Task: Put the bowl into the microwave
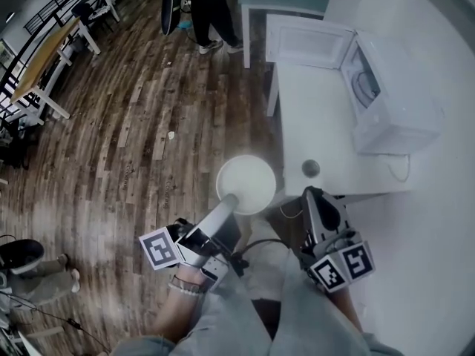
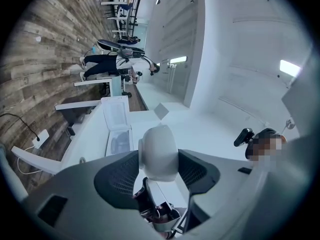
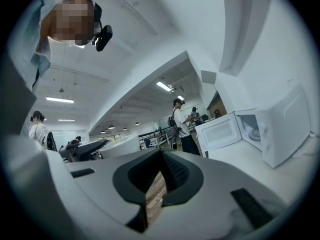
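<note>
Currently the left tool [image 1: 230,201] is gripping the white bowl [image 1: 246,182] by its near rim, with the jaws pressing on the bowl's wall from both sides. The left gripper view is showing the bowl sitting squarely between the two dark pads. The bowl is hanging in the air with its mouth facing up. It is over the wooden floor [image 1: 148,124], just beside the near left corner of the white surface [image 1: 312,117] and not touching it.

The right tool [image 1: 312,195] is hovering to the right of the bowl, over the near edge of the surface. Its jaws are sitting together with only a thin slit between them, and they are holding nothing.

The microwave [image 1: 393,106] is standing on the far right part of the surface, well apart from the bowl. Its door [image 1: 308,43] is swinging wide open to the left, and the cavity is showing a round plate inside. A small grey round thing [image 1: 311,168] is lying on the surface near its front edge, between the bowl and the right tool.

A person [image 1: 211,10] in dark trousers is standing on the floor beyond the far end of the surface.
</note>
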`<action>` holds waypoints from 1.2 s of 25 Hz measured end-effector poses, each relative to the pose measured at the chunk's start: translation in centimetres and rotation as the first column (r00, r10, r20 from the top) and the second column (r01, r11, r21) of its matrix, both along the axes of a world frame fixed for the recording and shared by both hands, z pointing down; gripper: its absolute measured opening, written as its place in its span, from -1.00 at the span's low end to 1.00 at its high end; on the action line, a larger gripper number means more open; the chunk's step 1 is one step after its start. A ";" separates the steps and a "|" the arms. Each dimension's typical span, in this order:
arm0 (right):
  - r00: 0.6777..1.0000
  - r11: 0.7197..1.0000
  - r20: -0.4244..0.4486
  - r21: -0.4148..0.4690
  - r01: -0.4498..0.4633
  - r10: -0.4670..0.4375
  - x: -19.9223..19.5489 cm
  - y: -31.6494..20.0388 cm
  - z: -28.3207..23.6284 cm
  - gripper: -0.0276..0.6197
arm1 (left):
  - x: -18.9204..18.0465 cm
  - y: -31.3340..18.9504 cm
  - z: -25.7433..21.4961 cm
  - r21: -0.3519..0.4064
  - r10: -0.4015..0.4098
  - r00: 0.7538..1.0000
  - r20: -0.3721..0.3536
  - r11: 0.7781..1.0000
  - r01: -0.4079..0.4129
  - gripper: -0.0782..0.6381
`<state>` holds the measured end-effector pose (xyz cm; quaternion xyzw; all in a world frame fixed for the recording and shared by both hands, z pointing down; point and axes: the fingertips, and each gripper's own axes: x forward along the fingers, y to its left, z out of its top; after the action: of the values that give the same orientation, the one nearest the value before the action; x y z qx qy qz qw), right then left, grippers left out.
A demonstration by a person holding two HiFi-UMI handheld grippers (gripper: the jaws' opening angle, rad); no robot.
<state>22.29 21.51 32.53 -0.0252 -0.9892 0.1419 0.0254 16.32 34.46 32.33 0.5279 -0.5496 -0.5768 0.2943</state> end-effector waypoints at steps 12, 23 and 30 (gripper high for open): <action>1.000 1.000 -0.009 -0.016 0.027 -0.027 -5.2 -1.8 1.7 -0.91 | -3.8 -1.4 0.5 -0.004 -0.015 1.000 0.001 1.000 0.015 -0.12; 1.000 0.999 -0.015 -0.035 0.027 -0.027 -13.5 -4.2 2.0 -0.91 | -10.7 -5.2 0.5 -0.002 0.031 0.999 -0.010 1.000 -0.031 -0.12; 1.000 0.998 -0.010 -0.054 0.011 -0.012 -18.8 -7.1 1.5 -0.91 | -15.5 -7.4 -0.7 -0.021 0.054 0.998 0.011 0.998 -0.054 -0.12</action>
<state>3.47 14.45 34.01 -0.0307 -0.9847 0.1686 0.0308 0.82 27.06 31.65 0.5429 -0.5429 -0.5596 0.3121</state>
